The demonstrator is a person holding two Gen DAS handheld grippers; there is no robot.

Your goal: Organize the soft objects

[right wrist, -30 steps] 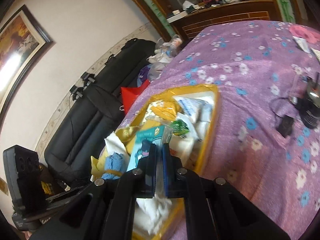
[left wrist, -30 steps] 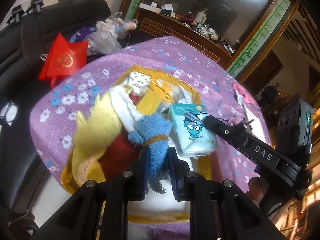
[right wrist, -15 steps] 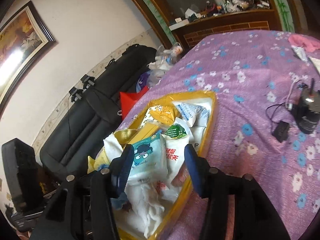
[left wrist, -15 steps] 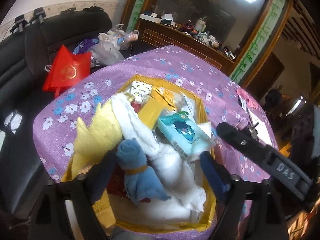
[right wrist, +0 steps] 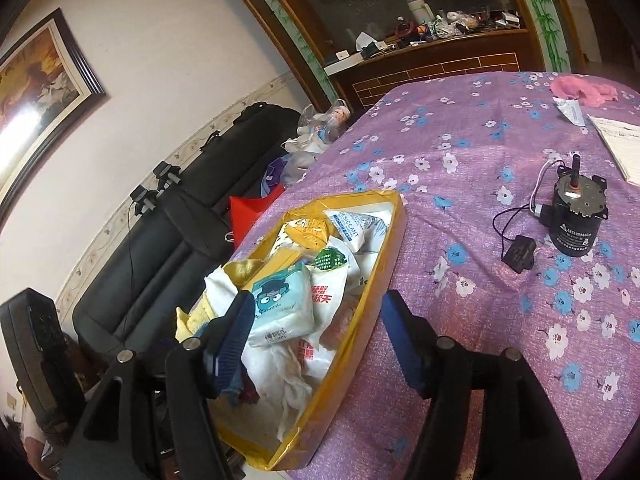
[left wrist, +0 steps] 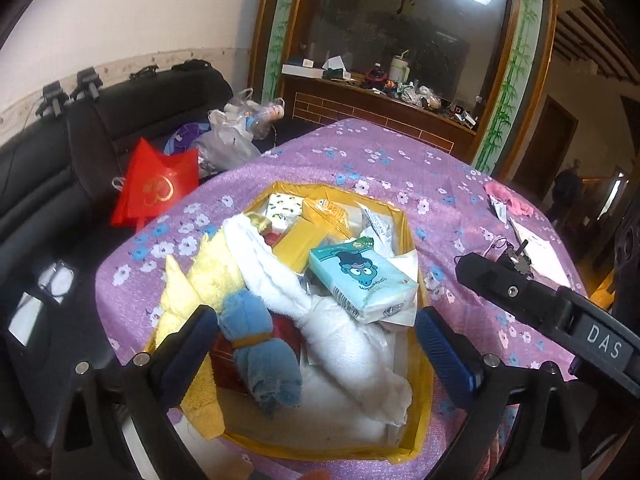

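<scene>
L gripper (left wrist: 316,340): I had its fingers (left wrist: 188,344) spread wide, just opened, nothing pinched; the blue rolled cloth (left wrist: 260,356) lay loose between them, touching neither pad, resting in the yellow tray (left wrist: 412,436). R gripper (right wrist: 316,336): fingers (right wrist: 232,332) likewise apart, just opened, no grip; the tissue pack (right wrist: 280,304) sat by the L pad but free, on top of the pile inside the tray.

Step in hand, as I judged it: release. Both items had been put down in the tray and I was clear of them. Next move prob. calls for backing both grippers off w/o snagging the cloth's loose end, then picking another soft item still out on the counter (right wrist: 480,152), e.g. the pink cloth (right wrist: 580,92) at the far side.

Orientation: blue cloth, banded near mid-length, long axis ran near-to-far in the L view, slightly tilted, loose end toward the camera. Beside it the white towel (left wrist: 320,304) lay as a long roll on a diagonal, far-L to near-R. Yellow towel (left wrist: 204,276) at the tray's L edge, draped over the rim. Tissue pack: long axis diagonal, printed face up, tilted on what lay beneath.

Farther: packets incl. a desiccant sachet (right wrist: 352,224) at the tray's far end. Beyond the counter, a red bag (left wrist: 156,184) on the black sofa (left wrist: 80,152).
</scene>
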